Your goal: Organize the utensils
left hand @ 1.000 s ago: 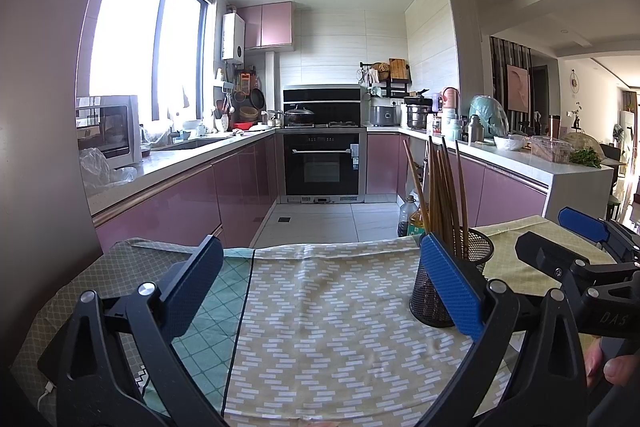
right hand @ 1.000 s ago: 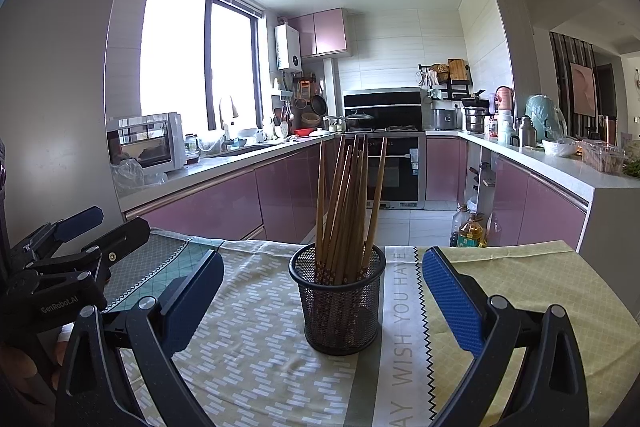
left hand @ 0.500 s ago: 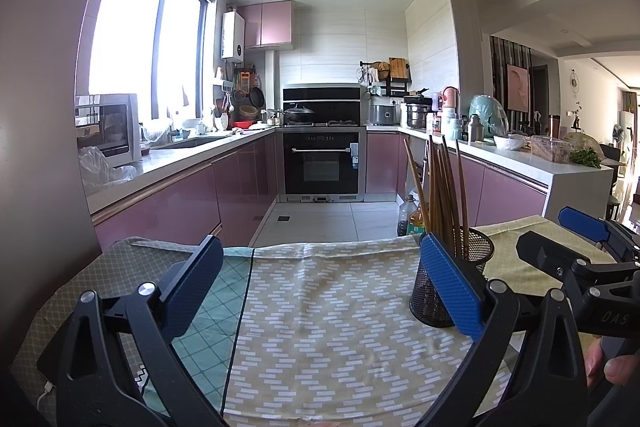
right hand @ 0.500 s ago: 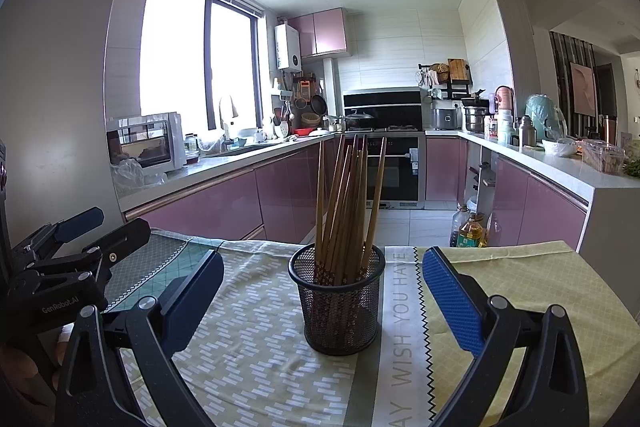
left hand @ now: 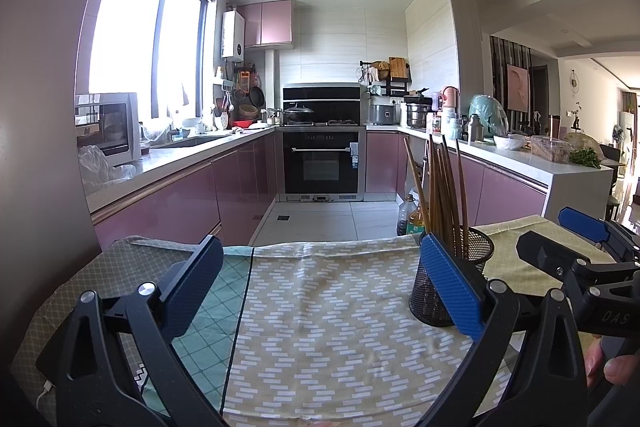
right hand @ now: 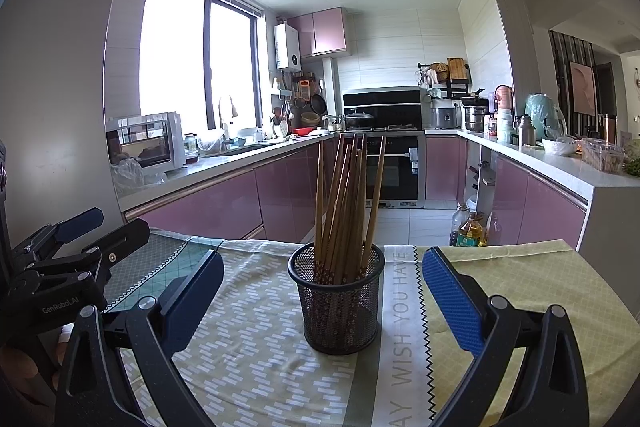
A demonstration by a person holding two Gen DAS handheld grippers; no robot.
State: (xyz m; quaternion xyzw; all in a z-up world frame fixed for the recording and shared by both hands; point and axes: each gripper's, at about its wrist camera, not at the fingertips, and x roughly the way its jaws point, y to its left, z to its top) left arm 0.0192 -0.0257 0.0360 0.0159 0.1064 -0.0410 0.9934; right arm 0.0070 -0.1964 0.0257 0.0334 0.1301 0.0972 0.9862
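Note:
A black wire-mesh holder (right hand: 338, 301) stands upright on the patterned tablecloth (right hand: 256, 339), with several wooden chopsticks (right hand: 346, 195) standing in it. My right gripper (right hand: 323, 287) is open, its blue pads wide apart on either side of the holder and a little short of it. In the left wrist view the same holder (left hand: 440, 291) sits behind the right pad, and the chopsticks (left hand: 440, 187) rise above it. My left gripper (left hand: 322, 279) is open over bare cloth, empty. Each gripper shows at the edge of the other's view: the left gripper (right hand: 76, 247), the right gripper (left hand: 576, 247).
The table's far edge (left hand: 332, 245) drops to a tiled kitchen floor. Oil bottles (right hand: 468, 227) stand on the floor beyond the edge. Pink cabinets, an oven (left hand: 324, 163) and loaded counters line the room behind. A fingertip (left hand: 616, 371) shows at the lower right.

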